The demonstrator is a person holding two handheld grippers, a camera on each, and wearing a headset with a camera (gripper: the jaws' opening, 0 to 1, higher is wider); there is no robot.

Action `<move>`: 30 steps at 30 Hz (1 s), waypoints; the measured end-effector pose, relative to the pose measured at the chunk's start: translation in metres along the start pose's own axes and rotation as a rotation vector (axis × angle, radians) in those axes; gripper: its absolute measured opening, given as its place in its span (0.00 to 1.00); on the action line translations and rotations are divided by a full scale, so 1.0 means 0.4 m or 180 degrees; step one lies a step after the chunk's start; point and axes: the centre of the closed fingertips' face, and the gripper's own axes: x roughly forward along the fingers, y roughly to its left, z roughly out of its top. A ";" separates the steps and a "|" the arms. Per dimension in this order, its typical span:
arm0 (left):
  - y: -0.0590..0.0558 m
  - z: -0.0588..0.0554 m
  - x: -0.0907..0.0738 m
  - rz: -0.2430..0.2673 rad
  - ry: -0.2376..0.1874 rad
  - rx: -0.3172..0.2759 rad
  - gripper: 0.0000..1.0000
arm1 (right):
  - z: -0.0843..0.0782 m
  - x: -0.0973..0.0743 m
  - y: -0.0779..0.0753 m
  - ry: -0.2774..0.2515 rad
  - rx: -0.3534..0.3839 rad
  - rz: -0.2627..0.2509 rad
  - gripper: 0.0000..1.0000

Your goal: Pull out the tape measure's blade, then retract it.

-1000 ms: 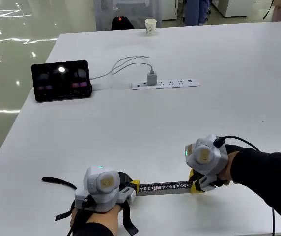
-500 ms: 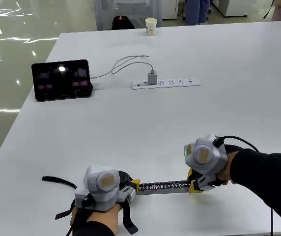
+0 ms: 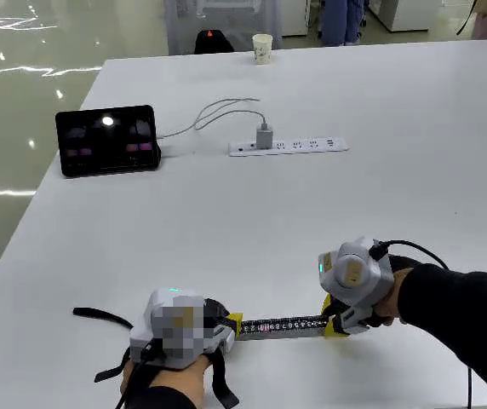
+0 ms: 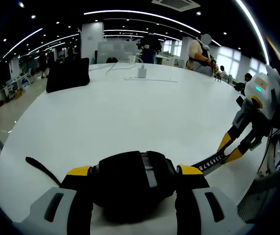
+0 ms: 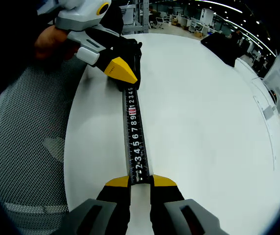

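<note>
Head view: I saw the tape measure's black case [image 3: 216, 309] sitting low on the white table [image 3: 312, 213], on the side nearest me. My left gripper [image 3: 230, 325] was closed around it. In the left gripper view the two yellow-tipped jaws stood part-way open, one pressed to each flank of the case, so it was clamped rather than merely touched. The blade [image 5: 134, 132] ran out of the case toward my right, a short straight length lying just above the table. Its long axis pointed directly at my right gripper [image 5: 140, 180]. In the right gripper view that claw was narrowed almost to nothing, its yellow tips pinching the blade's free end. The printed numbers climbed away from the tips toward the case. A loose black strap [image 3: 99, 315] trailed from the far side of the case, away from the blade. I judged the blade only partly drawn. The coming move depended on that one line. The right gripper, the one at the free end, would travel along the blade's axis, either farther from the case or back toward it, while the left anchored the case.
</note>
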 end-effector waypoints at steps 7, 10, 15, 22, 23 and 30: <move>0.001 0.000 0.001 -0.0012 -0.0004 -0.0010 0.63 | 0.010 0.004 0.001 -0.0034 0.0000 0.0005 0.11; 0.001 0.000 -0.001 -0.0020 0.0001 -0.0021 0.63 | 0.012 0.005 0.000 0.0005 -0.0020 0.0010 0.11; 0.001 0.002 0.001 -0.0024 -0.0001 -0.0023 0.63 | 0.013 0.006 0.000 0.0014 -0.0024 0.0012 0.11; 0.000 0.001 0.000 -0.0020 0.0005 -0.0017 0.64 | 0.018 0.008 -0.001 0.0021 -0.0039 0.0001 0.11; -0.001 0.001 0.000 -0.0019 0.0003 -0.0018 0.64 | 0.019 0.008 -0.001 0.0025 -0.0041 -0.0001 0.11; -0.001 0.001 0.000 -0.0025 -0.0010 -0.0020 0.64 | 0.021 0.010 0.000 0.0027 -0.0034 -0.0001 0.11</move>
